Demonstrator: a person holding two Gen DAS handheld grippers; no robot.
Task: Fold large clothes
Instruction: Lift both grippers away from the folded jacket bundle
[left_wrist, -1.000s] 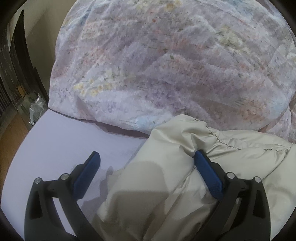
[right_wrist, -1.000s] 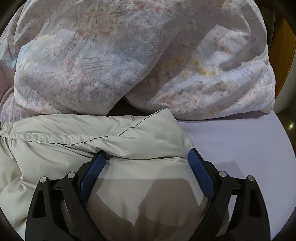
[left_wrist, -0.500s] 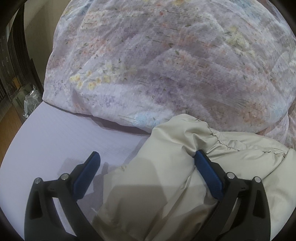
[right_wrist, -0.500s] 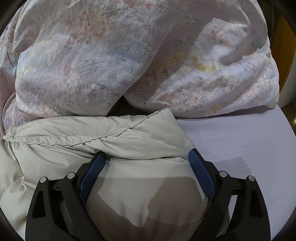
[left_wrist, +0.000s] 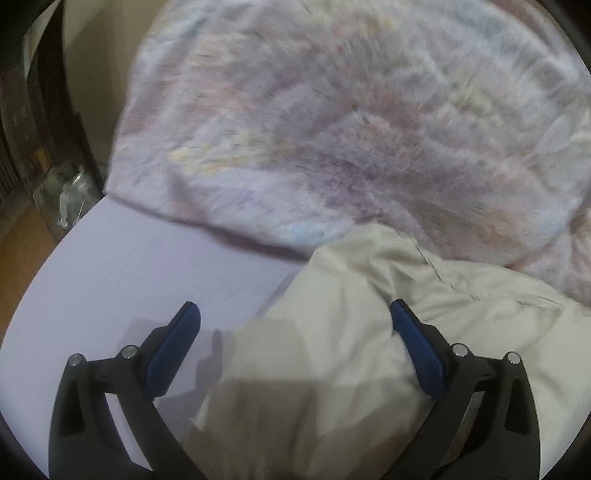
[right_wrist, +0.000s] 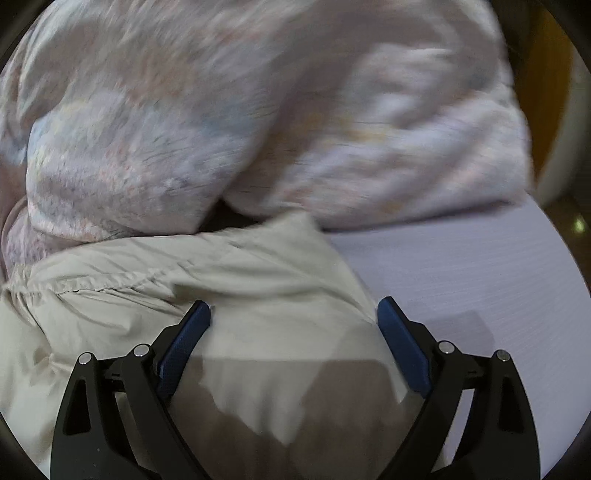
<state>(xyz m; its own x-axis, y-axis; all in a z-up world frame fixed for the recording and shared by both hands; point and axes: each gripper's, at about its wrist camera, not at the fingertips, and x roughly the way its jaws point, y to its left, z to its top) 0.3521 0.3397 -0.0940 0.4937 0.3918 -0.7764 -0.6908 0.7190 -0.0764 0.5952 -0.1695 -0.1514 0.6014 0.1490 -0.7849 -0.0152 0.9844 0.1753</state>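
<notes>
Low in both frames, the beige jacket (left_wrist: 332, 350) (right_wrist: 258, 295) fills the wide-open left gripper (left_wrist: 291, 332) and right gripper (right_wrist: 293, 321); closing unevenly could bunch its slippery fabric against the floral quilt (left_wrist: 351, 129).

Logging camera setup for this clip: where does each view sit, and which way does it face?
Left wrist: on the left claw, facing forward over the beige garment edge and lavender sheet; only its open fingers show.
Right wrist: on the right claw, facing forward over the garment; only its open fingers show.
Shared: the garment, floral duvet, sheet.
</notes>
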